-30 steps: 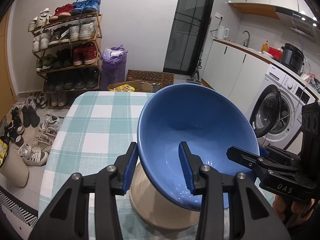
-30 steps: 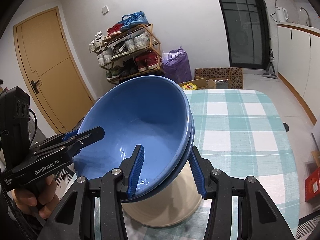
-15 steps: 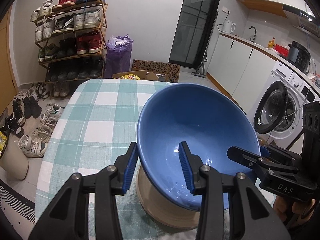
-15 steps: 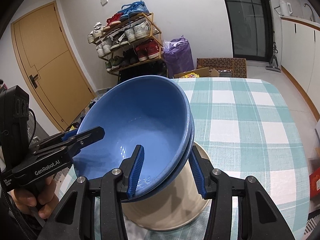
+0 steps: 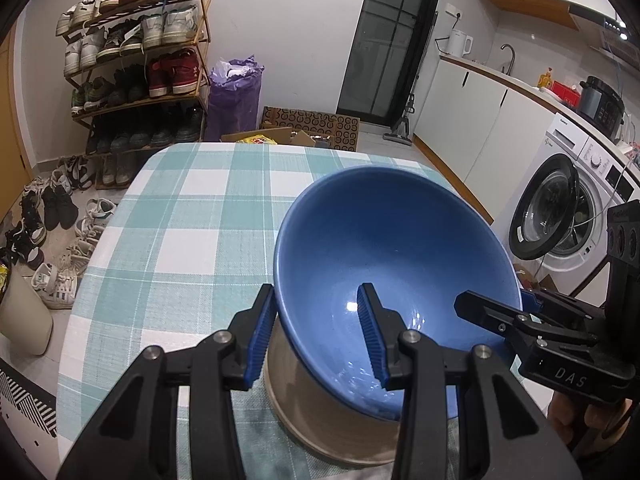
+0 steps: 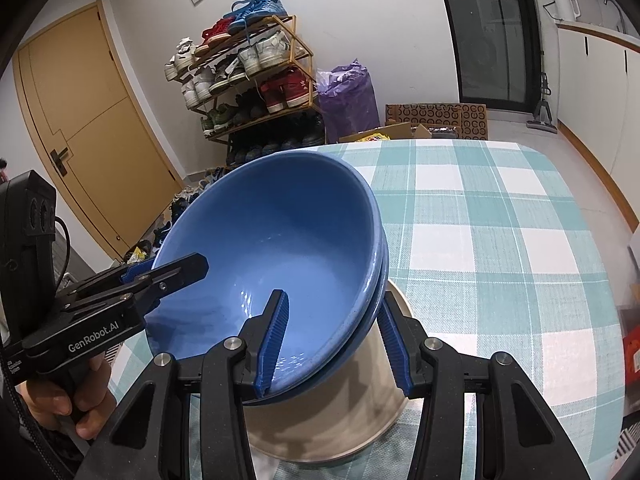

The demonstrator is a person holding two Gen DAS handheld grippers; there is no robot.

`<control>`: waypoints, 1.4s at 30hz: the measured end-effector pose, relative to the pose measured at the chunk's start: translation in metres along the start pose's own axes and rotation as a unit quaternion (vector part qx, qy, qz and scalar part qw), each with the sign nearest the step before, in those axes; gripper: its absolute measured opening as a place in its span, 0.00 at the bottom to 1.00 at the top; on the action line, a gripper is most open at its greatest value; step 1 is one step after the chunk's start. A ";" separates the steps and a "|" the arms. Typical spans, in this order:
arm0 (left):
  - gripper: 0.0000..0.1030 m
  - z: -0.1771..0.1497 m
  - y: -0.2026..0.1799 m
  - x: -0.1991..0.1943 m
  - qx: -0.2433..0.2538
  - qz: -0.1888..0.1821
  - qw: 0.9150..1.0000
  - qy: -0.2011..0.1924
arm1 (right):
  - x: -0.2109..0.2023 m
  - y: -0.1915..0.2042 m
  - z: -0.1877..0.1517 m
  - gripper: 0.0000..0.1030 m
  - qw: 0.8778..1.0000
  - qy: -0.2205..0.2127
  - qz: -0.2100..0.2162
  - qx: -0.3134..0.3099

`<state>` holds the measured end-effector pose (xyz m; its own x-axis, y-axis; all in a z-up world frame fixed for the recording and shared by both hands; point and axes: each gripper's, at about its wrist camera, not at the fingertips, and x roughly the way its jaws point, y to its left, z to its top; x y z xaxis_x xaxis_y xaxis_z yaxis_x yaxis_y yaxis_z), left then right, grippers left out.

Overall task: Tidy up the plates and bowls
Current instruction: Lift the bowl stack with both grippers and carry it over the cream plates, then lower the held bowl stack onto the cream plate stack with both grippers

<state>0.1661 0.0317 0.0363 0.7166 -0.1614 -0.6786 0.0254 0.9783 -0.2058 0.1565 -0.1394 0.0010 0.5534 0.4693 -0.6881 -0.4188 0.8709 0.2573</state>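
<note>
Two nested blue bowls (image 5: pixel 392 256) (image 6: pixel 272 240) are held tilted over a cream bowl (image 5: pixel 320 420) (image 6: pixel 340 412) that stands on the checked table. My left gripper (image 5: pixel 316 336) is shut on their near rim, one finger inside, one outside; it also shows in the right wrist view (image 6: pixel 160 276). My right gripper (image 6: pixel 332 340) is shut on the opposite rim the same way; it also shows in the left wrist view (image 5: pixel 492 312). The bowls' undersides are hidden.
The teal-and-white checked tablecloth (image 5: pixel 192 216) (image 6: pixel 500 220) stretches ahead. A shoe rack (image 5: pixel 140 68) and a purple bag (image 5: pixel 236 96) stand beyond the table. A washing machine (image 5: pixel 568 208) and white cabinets are on the right, a wooden door (image 6: pixel 80 120) on the left.
Both grippers and the blue bowls have moved back and down together; more of the table shows ahead. The blue bowls sit lower against the cream bowl. Both grips are unchanged.
</note>
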 end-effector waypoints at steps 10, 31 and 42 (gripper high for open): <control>0.39 -0.001 0.000 0.014 -0.002 0.000 1.000 0.013 | 0.012 -0.009 0.000 0.45 1.000 0.011 -0.006 0.004; 0.39 0.000 0.007 0.027 -0.005 -0.003 1.000 0.022 | 0.021 -0.012 0.003 0.45 1.000 0.019 -0.009 0.009; 0.40 0.000 0.007 0.028 -0.004 -0.002 1.000 0.022 | 0.024 -0.013 0.006 0.46 1.000 0.020 -0.010 0.006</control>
<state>0.1868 0.0339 0.0161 0.6848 -0.1714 -0.7083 0.0220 0.9764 -0.2150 0.1789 -0.1384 -0.0149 0.5326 0.4450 -0.7199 -0.3985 0.8823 0.2506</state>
